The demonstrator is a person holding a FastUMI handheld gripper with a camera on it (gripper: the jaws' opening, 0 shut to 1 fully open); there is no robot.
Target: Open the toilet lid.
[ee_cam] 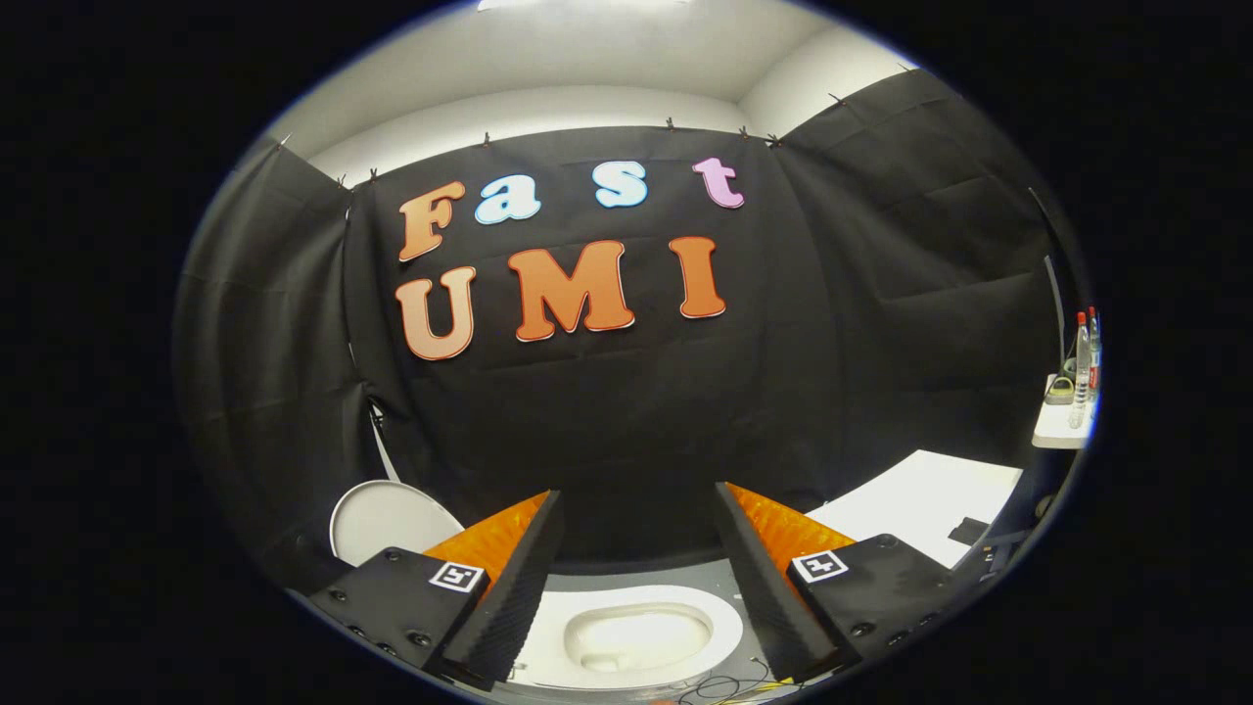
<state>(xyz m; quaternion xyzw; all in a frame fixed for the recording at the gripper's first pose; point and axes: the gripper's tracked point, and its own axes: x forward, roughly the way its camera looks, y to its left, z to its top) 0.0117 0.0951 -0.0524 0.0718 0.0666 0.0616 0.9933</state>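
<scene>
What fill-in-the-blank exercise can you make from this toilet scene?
1. The gripper is ___, holding nothing.
2. The toilet shows ___ the two fingers.
3. The bottles on the shelf have ___ caps.

Missing words: open; between; red

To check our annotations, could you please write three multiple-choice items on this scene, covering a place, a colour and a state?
1. Where is the toilet? A) between the fingers B) left of both fingers C) on a shelf
2. Its colour? A) blue B) white C) green
3. The gripper is: A) shut on the toilet B) open, holding nothing C) shut on a bottle

1 A: it lies in the gap between the fingers.
2 B: its rim is white.
3 B: the fingers stand wide apart, touching nothing.
</scene>
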